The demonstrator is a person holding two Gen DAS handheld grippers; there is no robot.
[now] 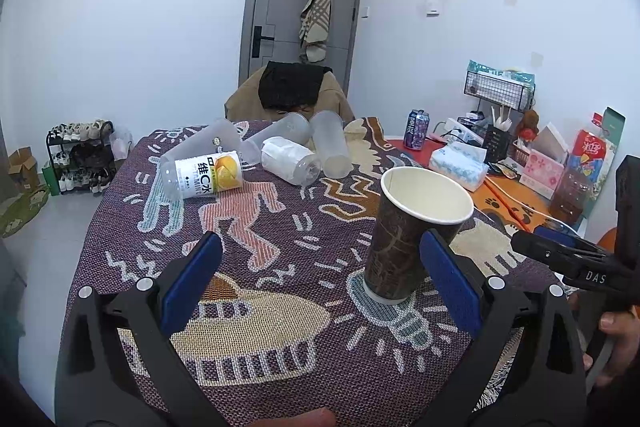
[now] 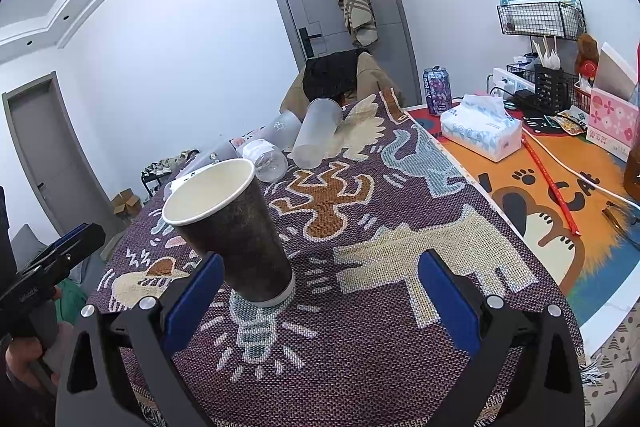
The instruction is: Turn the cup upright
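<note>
Paper cup (image 1: 416,235) upright on the tabletop (image 1: 280,267), between the two spread tongs, left (image 1: 320,283) and right (image 2: 320,287); toppled plastic cups (image 1: 328,143) and a bottle (image 1: 204,175) lie behind it, tissue pack (image 2: 480,131) and can (image 2: 438,91) to the right.

Open cloth (image 1: 304,267) rings the cup (image 1: 404,239); bottles (image 1: 288,159) crowd beyond.

Brown paper cup (image 2: 236,227) upright on patterned cloth (image 2: 400,267); right gripper (image 2: 320,291) spread wide
</note>
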